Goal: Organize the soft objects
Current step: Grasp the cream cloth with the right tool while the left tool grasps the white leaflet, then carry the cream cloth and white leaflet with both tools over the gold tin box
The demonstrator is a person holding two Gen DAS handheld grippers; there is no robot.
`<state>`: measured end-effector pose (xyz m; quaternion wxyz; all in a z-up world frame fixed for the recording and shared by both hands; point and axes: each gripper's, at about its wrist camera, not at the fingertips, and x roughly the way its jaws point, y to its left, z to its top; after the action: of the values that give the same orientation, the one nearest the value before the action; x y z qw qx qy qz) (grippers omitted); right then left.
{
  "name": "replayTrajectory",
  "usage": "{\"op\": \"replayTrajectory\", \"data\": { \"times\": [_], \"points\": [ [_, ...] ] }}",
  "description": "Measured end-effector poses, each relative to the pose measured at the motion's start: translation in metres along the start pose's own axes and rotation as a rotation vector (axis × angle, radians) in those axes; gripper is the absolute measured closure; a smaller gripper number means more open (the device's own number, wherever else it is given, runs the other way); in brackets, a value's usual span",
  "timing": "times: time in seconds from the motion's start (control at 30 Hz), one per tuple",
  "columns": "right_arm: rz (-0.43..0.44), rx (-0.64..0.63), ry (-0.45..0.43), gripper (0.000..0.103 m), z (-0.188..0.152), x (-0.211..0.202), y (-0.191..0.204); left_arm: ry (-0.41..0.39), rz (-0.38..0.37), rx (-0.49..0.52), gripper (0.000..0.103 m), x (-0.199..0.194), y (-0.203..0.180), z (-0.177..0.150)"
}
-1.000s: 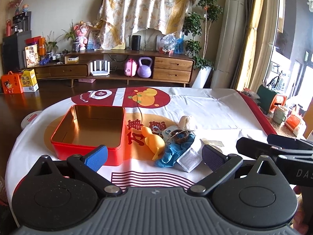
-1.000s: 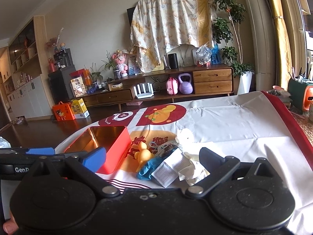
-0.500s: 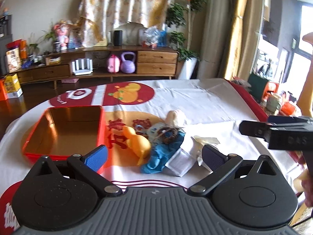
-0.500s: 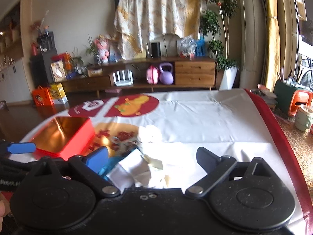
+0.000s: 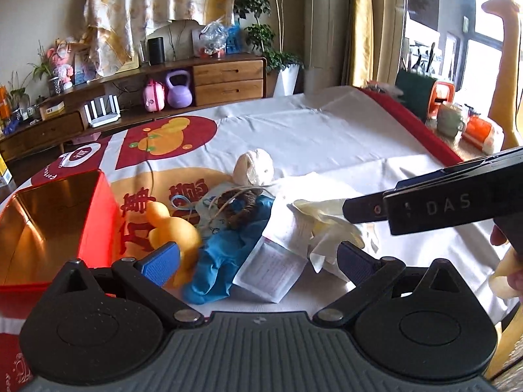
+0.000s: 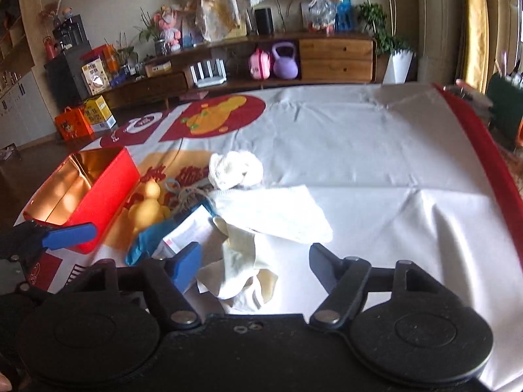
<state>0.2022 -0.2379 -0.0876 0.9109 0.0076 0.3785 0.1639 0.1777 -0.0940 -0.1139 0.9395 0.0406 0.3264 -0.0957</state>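
A heap of soft things lies on the table: a yellow rubber duck (image 5: 176, 232), a blue glove (image 5: 228, 254), a brown woolly ring (image 5: 240, 207), a white cloth ball (image 5: 253, 166), a cream glove (image 5: 330, 222) and a white packet (image 5: 273, 269). An open red tin (image 5: 49, 225) stands left of them. My left gripper (image 5: 258, 258) is open just before the blue glove and the packet. My right gripper (image 6: 255, 258) is open over the cream glove (image 6: 243, 261). The duck (image 6: 145, 209), the tin (image 6: 94, 189) and the cloth ball (image 6: 235, 170) show in the right wrist view.
A white folded cloth (image 6: 278, 212) lies right of the heap. The tablecloth has a red border (image 6: 483, 150) at the right edge. A wooden sideboard (image 5: 228, 78) stands beyond the table. A mug and an orange holder (image 5: 451, 111) sit off the right edge.
Both grippers have moved forward and down towards the heap. My right gripper now hangs over the cream glove; my left gripper is nearer the blue glove and the packet.
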Motion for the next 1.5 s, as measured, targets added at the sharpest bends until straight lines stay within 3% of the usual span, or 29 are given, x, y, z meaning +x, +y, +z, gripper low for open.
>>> {"op": "replayTrajectory", "data": {
  "times": [0.27, 0.37, 0.53, 0.63, 0.77, 0.87, 1.07, 1.23, 1.37, 1.5],
  "points": [
    [0.042, 0.066, 0.082, 0.044, -0.004, 0.023, -0.01, 0.016, -0.006, 0.054, 0.001, 0.024, -0.008, -0.004],
    [0.065, 0.103, 0.112, 0.053, -0.008, 0.031, -0.015, 0.019, -0.011, 0.061, 0.001, 0.028, -0.008, -0.004],
    [0.081, 0.146, 0.119, 0.078, -0.011, 0.034, -0.024, 0.009, -0.002, 0.098, 0.004, 0.031, -0.012, -0.005],
    [0.076, 0.157, 0.104, 0.085, -0.01, 0.03, -0.03, 0.002, 0.007, 0.125, 0.007, 0.034, -0.016, -0.006],
    [0.072, 0.178, 0.109, 0.086, -0.011, 0.03, -0.039, -0.004, 0.019, 0.169, 0.012, 0.039, -0.024, -0.007],
    [0.075, 0.177, 0.112, 0.086, -0.012, 0.032, -0.038, -0.007, 0.04, 0.226, 0.023, 0.043, -0.032, -0.01],
    [0.08, 0.169, 0.11, 0.086, -0.011, 0.033, -0.035, -0.038, 0.084, 0.325, 0.025, 0.045, -0.044, -0.016],
    [0.082, 0.166, 0.114, 0.086, -0.012, 0.034, -0.034, -0.053, 0.077, 0.373, 0.034, 0.043, -0.054, -0.019],
    [0.085, 0.165, 0.117, 0.086, -0.013, 0.034, -0.034, -0.026, 0.088, 0.369, 0.05, 0.049, -0.054, -0.022],
    [0.083, 0.164, 0.12, 0.086, -0.013, 0.035, -0.034, -0.024, 0.112, 0.363, 0.054, 0.051, -0.05, -0.023]
  ]
}}
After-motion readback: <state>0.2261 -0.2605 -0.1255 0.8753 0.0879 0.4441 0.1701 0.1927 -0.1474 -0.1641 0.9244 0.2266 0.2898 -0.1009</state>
